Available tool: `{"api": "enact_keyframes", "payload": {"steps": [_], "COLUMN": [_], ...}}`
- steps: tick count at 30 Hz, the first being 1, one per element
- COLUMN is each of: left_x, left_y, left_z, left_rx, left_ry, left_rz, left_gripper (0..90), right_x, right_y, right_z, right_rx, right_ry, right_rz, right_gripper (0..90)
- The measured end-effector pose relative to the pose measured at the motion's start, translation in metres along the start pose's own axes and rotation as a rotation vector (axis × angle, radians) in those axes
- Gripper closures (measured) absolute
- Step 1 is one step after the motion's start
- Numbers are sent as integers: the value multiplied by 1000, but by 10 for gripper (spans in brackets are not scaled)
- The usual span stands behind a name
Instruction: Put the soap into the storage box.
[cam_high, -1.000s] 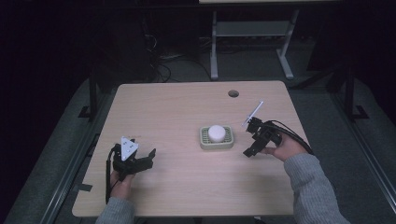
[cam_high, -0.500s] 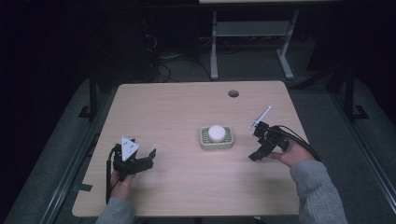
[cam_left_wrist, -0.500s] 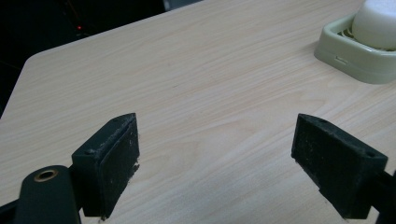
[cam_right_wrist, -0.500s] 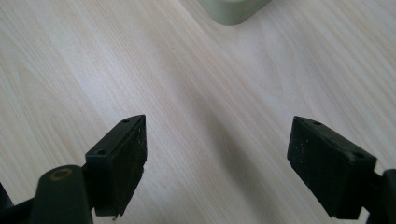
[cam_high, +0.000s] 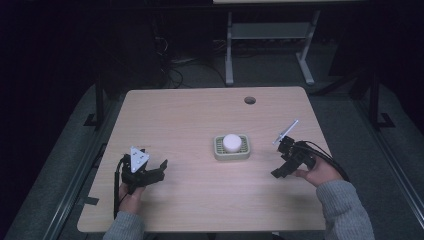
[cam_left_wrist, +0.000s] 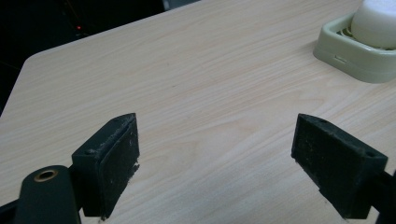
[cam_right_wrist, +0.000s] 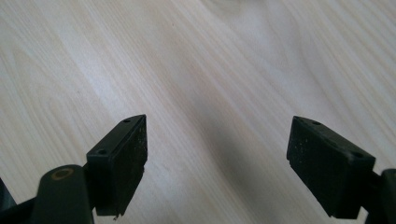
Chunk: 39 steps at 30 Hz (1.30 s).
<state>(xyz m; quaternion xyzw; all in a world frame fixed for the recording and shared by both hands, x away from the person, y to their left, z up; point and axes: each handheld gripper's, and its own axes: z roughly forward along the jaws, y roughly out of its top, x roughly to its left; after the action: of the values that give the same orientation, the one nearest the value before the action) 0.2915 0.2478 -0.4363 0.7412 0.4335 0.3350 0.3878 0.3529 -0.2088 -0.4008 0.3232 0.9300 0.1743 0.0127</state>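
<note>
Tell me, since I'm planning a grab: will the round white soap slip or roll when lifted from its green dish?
The round white soap bar looks smooth, so probably slippery. Its domed top may slide between pads. The pale green slatted dish likely stays put.

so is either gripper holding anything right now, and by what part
Nothing is held. The left gripper and right gripper both stand open over bare table.

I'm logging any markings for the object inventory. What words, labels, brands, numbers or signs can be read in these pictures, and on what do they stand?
None can be read: no text shows on the white soap, its pale green dish, the wooden table, the left gripper or the right gripper.
</note>
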Motion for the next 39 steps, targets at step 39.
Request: {"api": "enact_keyframes", "payload": {"steps": [39], "left_x": [-3], "left_y": [1], "left_z": [0], "left_rx": [8], "left_ry": [2], "left_rz": [18], "left_gripper": [148], "right_x": [13], "right_y": [-79], "right_z": [-2], "right_rx": [-71], "right_ry": [-15], "right_rz": [98], "right_gripper": [200]}}
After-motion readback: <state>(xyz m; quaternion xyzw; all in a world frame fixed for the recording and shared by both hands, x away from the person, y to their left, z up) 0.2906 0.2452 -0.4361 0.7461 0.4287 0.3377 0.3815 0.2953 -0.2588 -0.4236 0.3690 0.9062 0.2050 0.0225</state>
